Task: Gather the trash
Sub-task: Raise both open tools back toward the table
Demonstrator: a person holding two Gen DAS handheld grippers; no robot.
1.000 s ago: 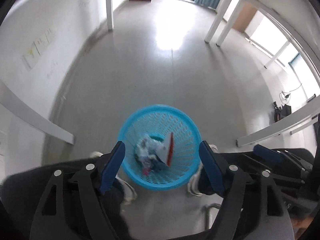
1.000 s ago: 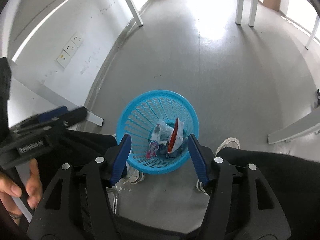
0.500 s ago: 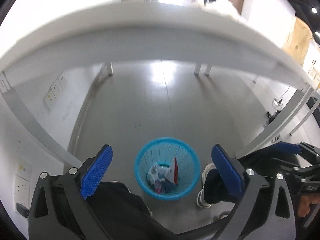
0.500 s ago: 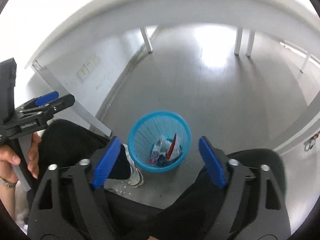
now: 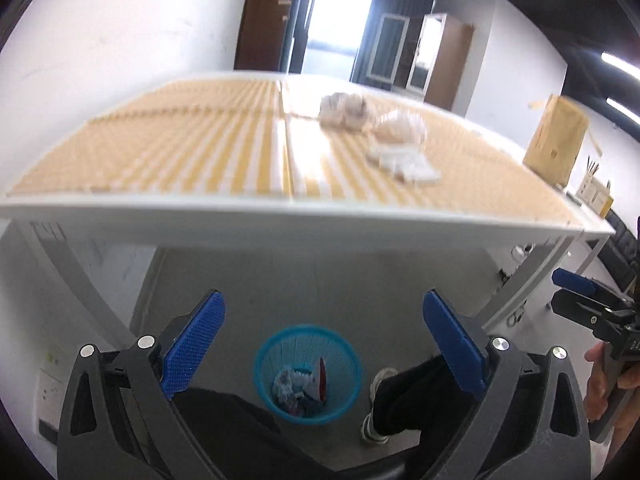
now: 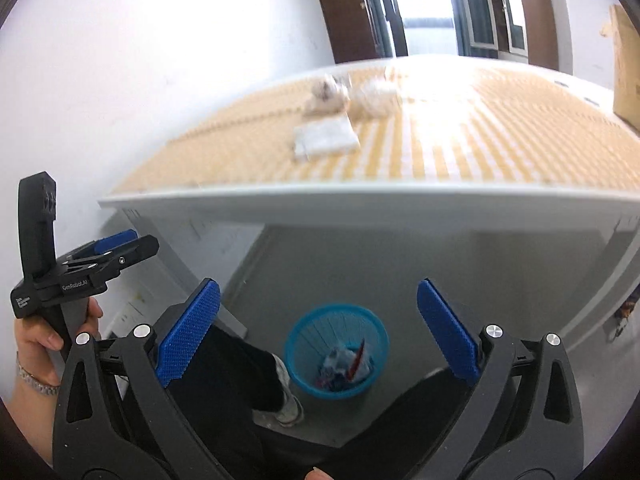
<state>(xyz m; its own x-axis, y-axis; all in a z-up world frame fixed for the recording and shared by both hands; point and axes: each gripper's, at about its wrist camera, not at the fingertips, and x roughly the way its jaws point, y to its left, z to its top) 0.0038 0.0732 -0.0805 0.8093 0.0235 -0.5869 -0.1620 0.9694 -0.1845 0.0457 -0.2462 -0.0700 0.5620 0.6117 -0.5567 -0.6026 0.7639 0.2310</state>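
Blue mesh plastic basket [image 5: 308, 372] at lower centre already holds wrappers; crumpled white paper wads [image 5: 394, 128] remain on the yellow-checked tabletop [image 5: 180, 152]; left gripper [image 5: 320, 344] spread wide, right gripper [image 6: 316, 332] opening, both empty.

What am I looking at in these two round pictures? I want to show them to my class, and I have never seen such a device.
No robot here: a person holds a hand-held gripper in each hand. Each has two fingers with blue pads and a wide-angle camera looking forward along them, hence the round, bent pictures. One picture is from the left gripper, the other from the right gripper.

Each camera also catches the other tool at its edge, with the hand around its handle.

Ahead is a table with a yellow-checked top. On it lie blurred pale things: two crumpled wads and a flat white packet.

On the floor, between the person's feet, stands a blue basket with wrappers inside.

The left gripper is open; the right's jaws are opening. Neither holds anything.
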